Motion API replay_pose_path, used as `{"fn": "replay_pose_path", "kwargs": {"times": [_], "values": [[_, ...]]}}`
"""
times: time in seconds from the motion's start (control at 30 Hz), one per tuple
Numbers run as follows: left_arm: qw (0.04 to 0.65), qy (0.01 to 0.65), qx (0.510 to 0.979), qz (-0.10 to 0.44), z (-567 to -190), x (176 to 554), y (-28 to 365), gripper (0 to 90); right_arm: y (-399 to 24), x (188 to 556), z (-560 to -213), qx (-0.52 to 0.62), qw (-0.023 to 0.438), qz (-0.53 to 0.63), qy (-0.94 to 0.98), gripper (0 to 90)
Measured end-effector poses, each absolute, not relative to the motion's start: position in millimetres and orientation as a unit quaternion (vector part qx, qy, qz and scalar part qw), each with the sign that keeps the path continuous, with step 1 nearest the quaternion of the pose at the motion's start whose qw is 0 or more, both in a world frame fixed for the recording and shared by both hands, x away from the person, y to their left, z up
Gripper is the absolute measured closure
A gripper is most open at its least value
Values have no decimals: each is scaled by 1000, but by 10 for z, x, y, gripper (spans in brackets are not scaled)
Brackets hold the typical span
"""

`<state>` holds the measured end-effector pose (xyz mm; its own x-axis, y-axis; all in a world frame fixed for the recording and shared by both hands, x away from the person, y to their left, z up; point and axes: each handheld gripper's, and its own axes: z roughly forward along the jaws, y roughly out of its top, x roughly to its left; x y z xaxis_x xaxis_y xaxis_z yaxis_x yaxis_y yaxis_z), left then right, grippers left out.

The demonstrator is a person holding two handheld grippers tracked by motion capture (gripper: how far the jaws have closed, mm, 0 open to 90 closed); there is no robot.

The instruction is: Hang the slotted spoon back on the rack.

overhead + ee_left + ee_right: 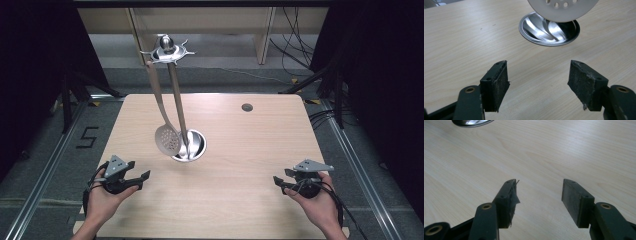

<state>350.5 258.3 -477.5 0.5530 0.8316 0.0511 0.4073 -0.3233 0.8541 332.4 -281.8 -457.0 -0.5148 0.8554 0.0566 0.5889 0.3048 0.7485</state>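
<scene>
A steel utensil stand [174,50] rises on a thin pole from a round dished base [195,146] near the middle of the wooden table [250,160]. A slotted skimmer [167,138] hangs from its hooked top, with its round head just left of the base. My left gripper [141,170] rests open in a hand at the front left. In the left gripper view its jaws [539,75] stand wide with nothing between them, pointing at the base [549,35] and the skimmer head [562,8]. My right gripper [281,176] is open at the front right, over bare wood [539,192].
A small dark grommet hole [247,107] sits at the table's far right. Beyond the table stand wooden frame legs [264,35], and cables [295,55] lie on the floor. Black stands [65,100] flank both sides.
</scene>
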Motion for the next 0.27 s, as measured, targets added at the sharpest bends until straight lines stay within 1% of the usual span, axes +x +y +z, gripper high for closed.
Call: {"fn": "replay_pose_path", "kwargs": {"times": [0.03, 0.1, 0.17, 0.2, 0.23, 0.27], "values": [[419, 394, 778, 252, -4779, 3518, 2580, 302, -2836, 3335, -4565, 448, 174, 365, 797, 459], [428, 401, 772, 245, -4792, 3517, 2560, 300, -2832, 3331, -4564, 452, 175, 363, 796, 458], [426, 393, 777, 245, -4795, 3527, 2562, 297, -2823, 3332, -4575, 452, 175, 367, 794, 456], [428, 404, 772, 240, -4804, 3515, 2546, 296, -2820, 3332, -4577, 451, 174, 367, 794, 455], [426, 397, 776, 243, -4801, 3523, 2552, 295, -2822, 3331, -4580, 450, 176, 366, 795, 454], [427, 404, 773, 239, -4805, 3516, 2543, 295, -2822, 3331, -4580, 450, 176, 366, 795, 454]]}}
